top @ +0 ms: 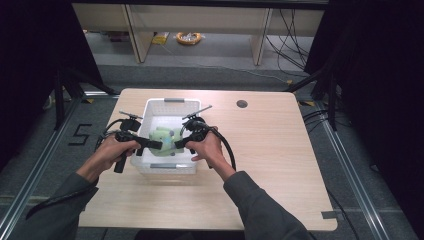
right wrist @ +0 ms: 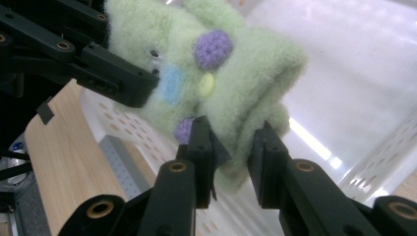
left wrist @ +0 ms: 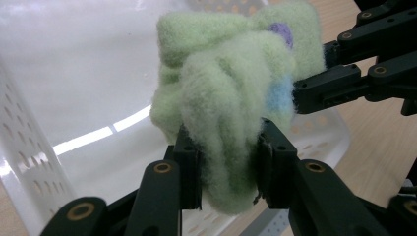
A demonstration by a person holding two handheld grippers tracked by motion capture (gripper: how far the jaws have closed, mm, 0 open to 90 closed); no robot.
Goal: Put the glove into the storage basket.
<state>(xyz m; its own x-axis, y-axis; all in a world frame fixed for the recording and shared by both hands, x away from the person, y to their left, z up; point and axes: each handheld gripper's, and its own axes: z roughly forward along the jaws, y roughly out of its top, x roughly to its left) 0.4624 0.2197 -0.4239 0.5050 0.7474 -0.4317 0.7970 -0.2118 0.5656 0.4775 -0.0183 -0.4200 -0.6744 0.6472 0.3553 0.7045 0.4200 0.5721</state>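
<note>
A folded pale green fleece cloth (top: 164,142) with purple, blue and yellow dots hangs inside the top of a white perforated basket (top: 150,111). My left gripper (top: 156,145) is shut on the cloth's left side; in the left gripper view the fleece (left wrist: 223,105) bulges between the pads (left wrist: 189,169). From the other side my right gripper (top: 179,144) is shut on the cloth too, and the right gripper view has its pads (right wrist: 202,162) pinching a fold of the fleece (right wrist: 211,73). Both grippers face each other over the basket's front half.
The basket stands left of centre on a light wood table (top: 270,150), with a round cable hole (top: 242,104) at the back. The basket's inside bottom (left wrist: 74,69) is bare white plastic. Dark curtains and floor rails border the table.
</note>
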